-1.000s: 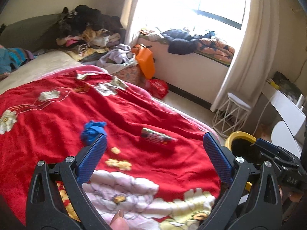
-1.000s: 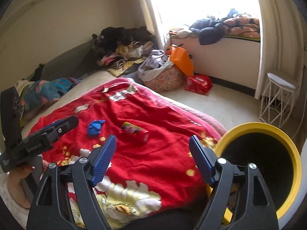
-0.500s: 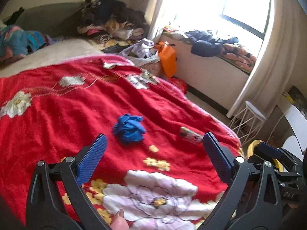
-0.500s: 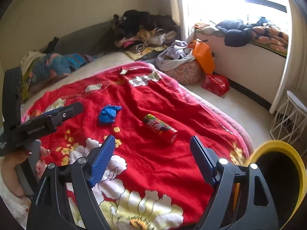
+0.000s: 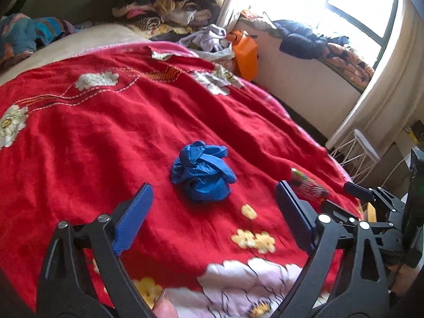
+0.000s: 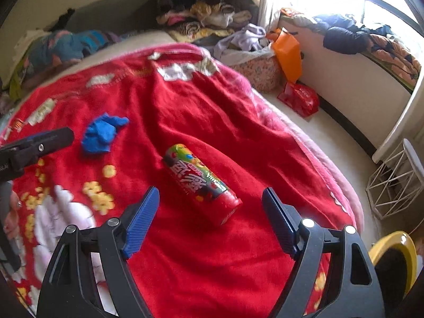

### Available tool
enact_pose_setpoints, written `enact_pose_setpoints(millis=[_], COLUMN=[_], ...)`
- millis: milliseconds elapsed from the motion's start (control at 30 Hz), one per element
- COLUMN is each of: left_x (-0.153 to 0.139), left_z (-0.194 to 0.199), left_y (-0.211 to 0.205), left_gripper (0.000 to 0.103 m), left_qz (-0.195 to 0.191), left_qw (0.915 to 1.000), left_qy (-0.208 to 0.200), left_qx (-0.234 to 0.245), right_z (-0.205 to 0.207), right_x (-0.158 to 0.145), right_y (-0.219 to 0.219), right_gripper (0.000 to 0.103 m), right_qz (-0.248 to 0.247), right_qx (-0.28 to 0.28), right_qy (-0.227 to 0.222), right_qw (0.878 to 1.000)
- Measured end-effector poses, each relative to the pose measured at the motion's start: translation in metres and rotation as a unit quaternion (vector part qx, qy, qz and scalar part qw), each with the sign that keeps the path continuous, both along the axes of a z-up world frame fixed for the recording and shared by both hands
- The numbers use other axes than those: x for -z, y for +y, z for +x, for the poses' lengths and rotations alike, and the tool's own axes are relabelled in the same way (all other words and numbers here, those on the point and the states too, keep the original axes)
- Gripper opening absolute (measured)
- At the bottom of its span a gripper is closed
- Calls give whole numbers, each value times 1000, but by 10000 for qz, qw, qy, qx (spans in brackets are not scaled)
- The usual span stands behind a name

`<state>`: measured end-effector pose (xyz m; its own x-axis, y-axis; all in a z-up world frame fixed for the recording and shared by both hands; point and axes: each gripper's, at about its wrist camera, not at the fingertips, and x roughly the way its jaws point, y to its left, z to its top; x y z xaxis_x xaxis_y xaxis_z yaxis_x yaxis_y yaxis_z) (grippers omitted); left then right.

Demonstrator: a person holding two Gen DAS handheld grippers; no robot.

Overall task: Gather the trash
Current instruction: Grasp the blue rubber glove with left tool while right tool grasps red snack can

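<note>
Both hands dropped closer over red blanket (image 5: 79, 143) in last second. Your left gripper (image 5: 212, 204) now frames blue glove wad (image 5: 201, 171), jaws closing, not touching yet. Your right gripper (image 6: 210, 212) released, wide, lined up on can (image 6: 198, 182) lying ahead. Yellow bin (image 6: 397, 254) waits at right. Both grabs imminent.

Red blanket (image 5: 106, 137) strewn with white and yellow flowers, pink along the edge. Crumpled blue glove (image 5: 202, 171); can (image 6: 201, 182) with red base and green, yellow and white print. Orange bag (image 6: 287, 53), red bag (image 6: 299, 99), yellow bin rim (image 6: 392, 241), white wire stool (image 6: 397, 177), blue pads (image 6: 140, 222) on black grippers.
</note>
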<state>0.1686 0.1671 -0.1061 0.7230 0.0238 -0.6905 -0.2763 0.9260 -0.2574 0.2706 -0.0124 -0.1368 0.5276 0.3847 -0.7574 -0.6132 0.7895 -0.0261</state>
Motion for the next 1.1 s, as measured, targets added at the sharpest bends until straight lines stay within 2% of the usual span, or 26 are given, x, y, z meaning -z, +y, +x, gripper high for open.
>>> enact_pose_setpoints(millis=[67,167,200,267,333,400,433,500,567,700,1100], left_x=[7,15,18,24,29,30,31,31,30,26,-8], left_z=[9,18,20,23,24,22,22,20,15,8,-14], left_y=[4,6,8,10,11,9,9,9,7,-6,-61], left_gripper=[78,72,70,66,58,42,38,21,14,10,8], left_qz=[-70,-19,-9,-69,-58,-42,-51,-119,-210,-211,-98], left_qw=[9999,9997,9996,9992,9989,9990,9991,9990,9990,9992,9959], left_qy=[101,229,274,352,423,406,407,405,390,299,-160], left_qx=[-50,-85,-108,-156,-196,-155,-144,-144,-89,153,883], right_z=[8,15,16,12,5,-2,-9,-17,-27,-48,-88], right_x=[9,20,23,26,26,25,24,21,19,10,-16], right_y=[6,12,13,14,13,9,6,3,-3,-17,-72], right_gripper=[77,66,57,55,45,38,36,35,34,34,33], right_qz=[-130,-188,-175,-145,-25,126,223,352,522,822,1271], right_qx=[2,1,-27,-29,-66,-62,-64,-44,-6,25,350], right_qy=[51,162,207,174,197,257,281,320,367,396,191], right_qw=[9999,9997,9996,9997,9998,9996,9993,9989,9980,9958,9911])
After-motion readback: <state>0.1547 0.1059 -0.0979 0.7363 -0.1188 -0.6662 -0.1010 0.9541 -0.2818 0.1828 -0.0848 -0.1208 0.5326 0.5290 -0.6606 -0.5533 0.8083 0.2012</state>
